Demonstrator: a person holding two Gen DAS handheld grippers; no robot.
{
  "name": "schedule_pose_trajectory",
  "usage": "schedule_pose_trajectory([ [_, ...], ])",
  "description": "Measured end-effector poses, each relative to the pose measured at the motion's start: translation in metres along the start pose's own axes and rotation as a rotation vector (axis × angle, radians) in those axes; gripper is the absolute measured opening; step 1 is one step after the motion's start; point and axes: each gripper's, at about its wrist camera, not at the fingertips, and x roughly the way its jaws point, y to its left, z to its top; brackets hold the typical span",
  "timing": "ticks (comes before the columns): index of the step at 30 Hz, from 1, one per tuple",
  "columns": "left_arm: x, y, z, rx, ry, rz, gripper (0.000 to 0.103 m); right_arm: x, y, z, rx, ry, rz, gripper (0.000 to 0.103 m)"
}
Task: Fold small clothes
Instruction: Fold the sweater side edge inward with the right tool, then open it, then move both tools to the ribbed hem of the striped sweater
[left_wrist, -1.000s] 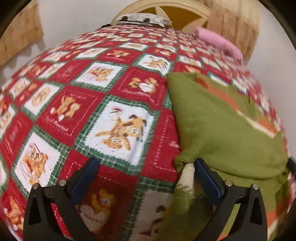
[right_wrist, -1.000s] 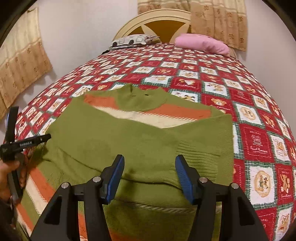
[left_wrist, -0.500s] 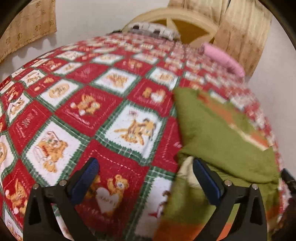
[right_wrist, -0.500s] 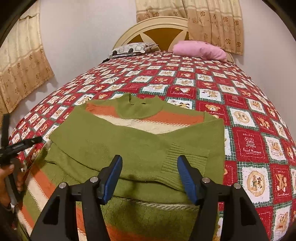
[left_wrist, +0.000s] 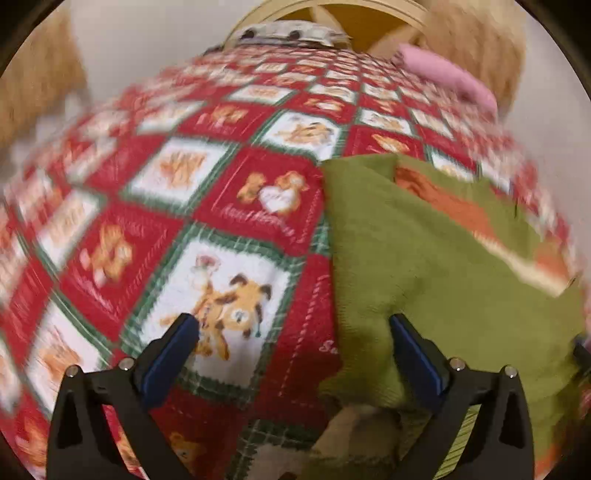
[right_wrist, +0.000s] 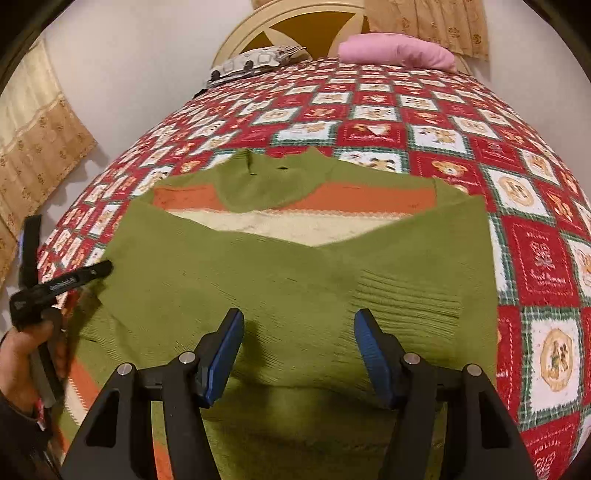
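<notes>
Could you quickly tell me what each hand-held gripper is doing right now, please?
Left hand-held gripper: open, holding nothing, at the sweater's edge.
Right hand-held gripper: open, empty, over the sweater.

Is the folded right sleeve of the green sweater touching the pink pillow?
Apart. In the right wrist view the sleeve lies near the camera, and many quilt squares separate it from the pink pillow.

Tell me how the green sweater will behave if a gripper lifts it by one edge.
The green sweater is a soft knit lying flat with both sleeves folded across it, so it will probably drape and sag rather than hold its shape. The loose sleeves would likely slide open when lifted. Its ribbed texture suggests the fingers should get decent friction; it looks neither slippery nor fragile.
</notes>
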Motion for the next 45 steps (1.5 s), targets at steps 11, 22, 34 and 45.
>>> schedule_pose_trajectory([
  [11,-0.005,0.009,-0.005,-0.035,-0.042,0.029,0.103,0.008,0.017,-0.013,-0.047,0.006,-0.004,0.063],
  [22,-0.052,0.010,-0.033,0.065,-0.083,-0.115,0.103,-0.058,0.014,-0.038,-0.003,-0.054,-0.008,0.066],
  [34,-0.102,0.005,-0.092,0.215,-0.070,-0.251,0.089,-0.112,0.008,-0.097,0.110,-0.021,0.004,0.066],
  [45,-0.137,0.035,-0.146,0.206,-0.039,-0.304,0.088,-0.140,0.039,-0.149,0.025,0.014,-0.043,0.066],
])
